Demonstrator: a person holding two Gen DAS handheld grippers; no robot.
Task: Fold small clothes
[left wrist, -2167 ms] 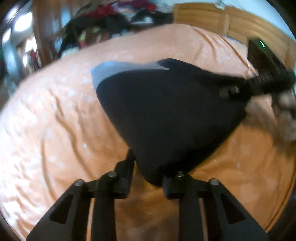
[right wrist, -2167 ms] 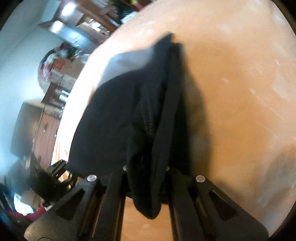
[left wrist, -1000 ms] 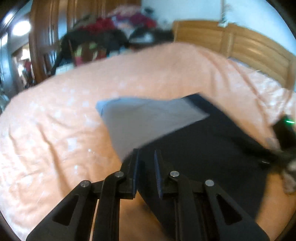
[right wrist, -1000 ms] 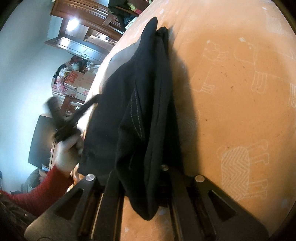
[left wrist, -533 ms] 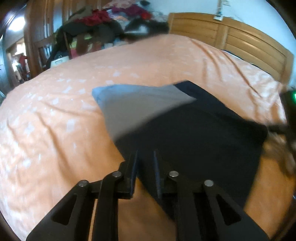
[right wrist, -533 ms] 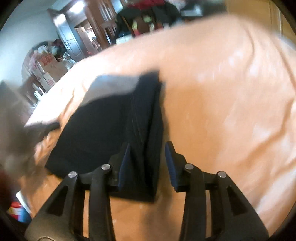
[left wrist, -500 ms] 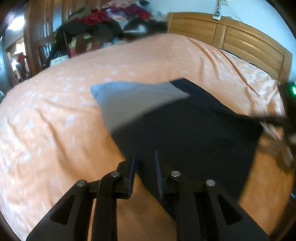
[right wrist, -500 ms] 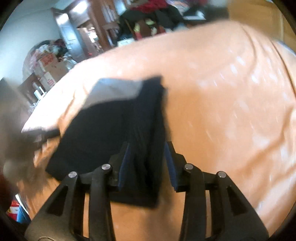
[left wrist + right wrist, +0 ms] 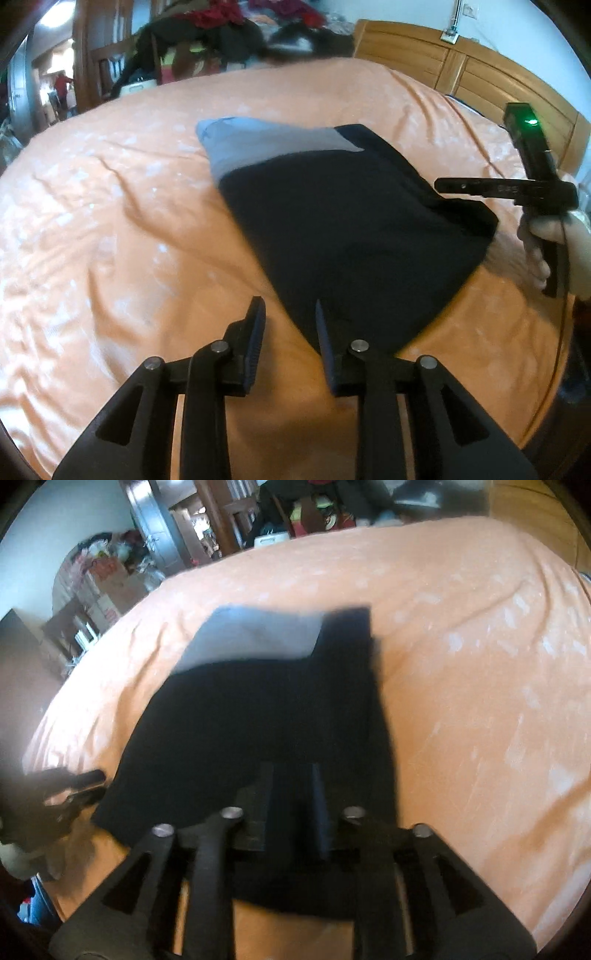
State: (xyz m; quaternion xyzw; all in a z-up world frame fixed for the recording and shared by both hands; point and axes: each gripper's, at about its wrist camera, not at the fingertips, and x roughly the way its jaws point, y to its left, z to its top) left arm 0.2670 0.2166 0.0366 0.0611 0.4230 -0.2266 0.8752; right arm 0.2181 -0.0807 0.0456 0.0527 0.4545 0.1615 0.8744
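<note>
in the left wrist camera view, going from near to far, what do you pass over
left gripper → black garment → its grey band → bare orange bedsheet → pile of clothes past the bed's far edge.

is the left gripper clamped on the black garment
No, the left gripper is open, with the black and grey folded garment lying flat on the orange bedsheet.

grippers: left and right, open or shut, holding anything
Left gripper: open, empty, at the near corner of the black garment.
Right gripper: open, over the garment, gripping nothing.
</note>
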